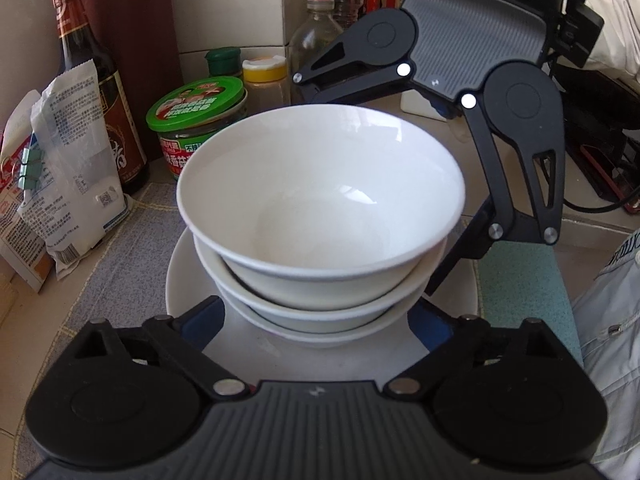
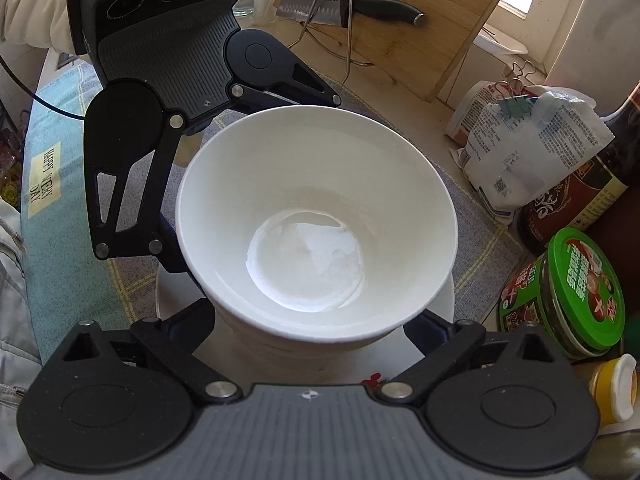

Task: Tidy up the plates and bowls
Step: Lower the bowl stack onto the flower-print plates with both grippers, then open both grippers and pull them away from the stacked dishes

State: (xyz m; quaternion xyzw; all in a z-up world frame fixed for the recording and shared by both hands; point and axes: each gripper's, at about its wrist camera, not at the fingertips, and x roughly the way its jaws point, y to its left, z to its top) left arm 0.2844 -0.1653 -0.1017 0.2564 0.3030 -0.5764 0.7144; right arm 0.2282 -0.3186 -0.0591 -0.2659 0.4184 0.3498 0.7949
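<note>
A stack of white bowls [image 1: 320, 208] sits on a white plate [image 1: 188, 280] on a grey placemat. The top bowl also fills the right wrist view [image 2: 316, 208], with the plate [image 2: 436, 312] below it. My left gripper [image 1: 320, 320] is open, its fingers [image 1: 200, 320] on either side of the stack's base. My right gripper [image 2: 312, 320] is open too, its fingers [image 2: 192, 320] astride the stack from the opposite side. Each gripper shows in the other's view, the right one [image 1: 460, 160] and the left one [image 2: 168, 152]. Whether the pads touch the bowls is hidden.
A green-lidded jar [image 1: 196, 120], a soy sauce bottle [image 1: 96, 80], clipped bags [image 1: 64, 172], a yellow-capped jar [image 1: 264, 76] and bottles crowd the left. A cutting board [image 2: 400, 20] with a knife [image 2: 348, 10] leans behind. A teal cloth [image 1: 524, 292] lies beside the mat.
</note>
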